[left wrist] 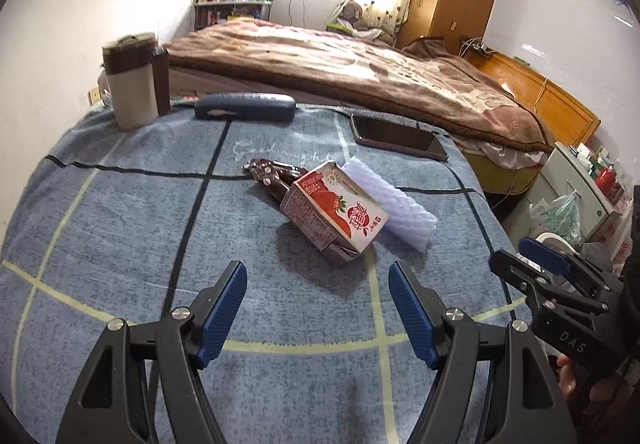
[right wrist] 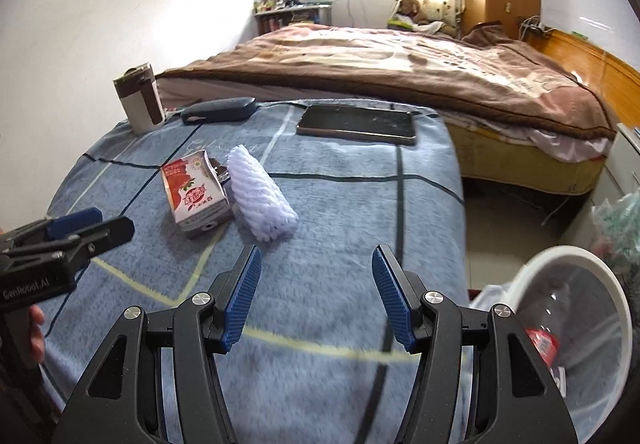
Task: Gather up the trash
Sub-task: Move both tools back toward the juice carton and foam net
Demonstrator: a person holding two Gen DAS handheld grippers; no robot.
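Both my claws hang empty over the blue-covered worktop (left wrist: 120,228): left claw (left wrist: 318,308) wide, right claw (right wrist: 316,296) wide. Strawberry carton (left wrist: 334,214) lies mid-worktop, touching white foam net (left wrist: 390,204). White bin (right wrist: 576,308) at right edge, bottle inside.

Right tongs (right wrist: 316,296) (jaws apart) above blue blanket (right wrist: 352,204).

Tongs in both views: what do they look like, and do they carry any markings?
Both tongs, left and right, have black angular frames, silver bolts and ribbed blue pads. White lettering reads "DAS" on the right body, "GenRobot.AI" on the left.
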